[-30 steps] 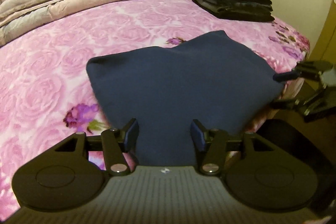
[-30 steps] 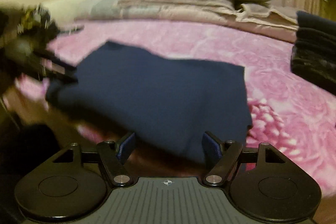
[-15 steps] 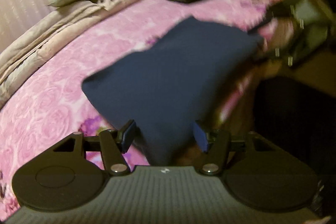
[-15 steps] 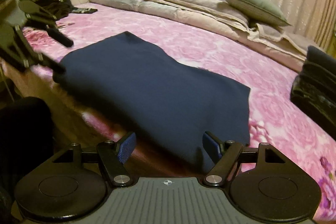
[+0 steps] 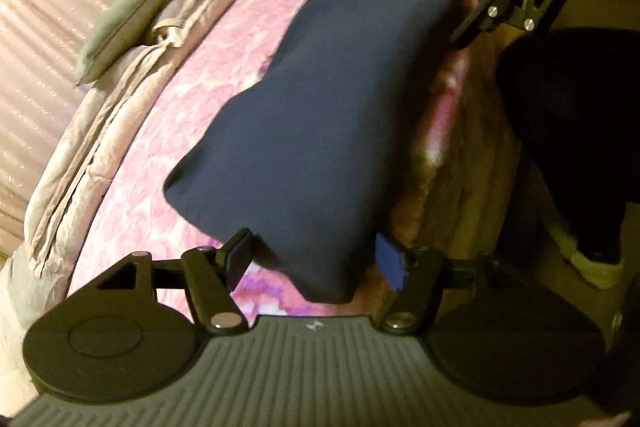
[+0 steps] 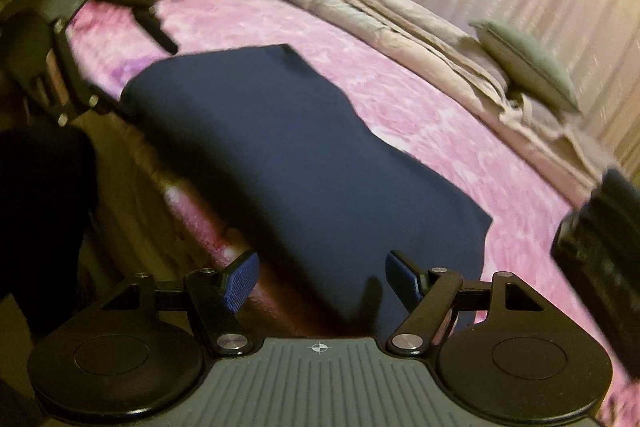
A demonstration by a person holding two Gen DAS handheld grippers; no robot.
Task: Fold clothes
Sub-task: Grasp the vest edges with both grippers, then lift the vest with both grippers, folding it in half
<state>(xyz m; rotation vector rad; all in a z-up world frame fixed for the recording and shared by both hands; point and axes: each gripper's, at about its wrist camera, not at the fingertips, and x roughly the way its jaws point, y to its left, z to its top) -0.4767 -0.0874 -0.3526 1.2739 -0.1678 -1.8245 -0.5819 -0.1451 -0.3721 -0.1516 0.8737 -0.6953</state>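
A soft dark blue folded cloth (image 5: 320, 131) lies flat at the edge of the bed with the pink rose-print cover (image 5: 224, 43). One end hangs a little over the side. The left gripper (image 5: 316, 259) sits at one end, and its jaws are opening with the cloth's corner between them, not pinched. The right gripper (image 6: 320, 277) waits at the other end, jaws wide and holding nothing. The cloth looks limp and smooth, so I think it could slide off the bed or come unfolded if only one layer gets grabbed.
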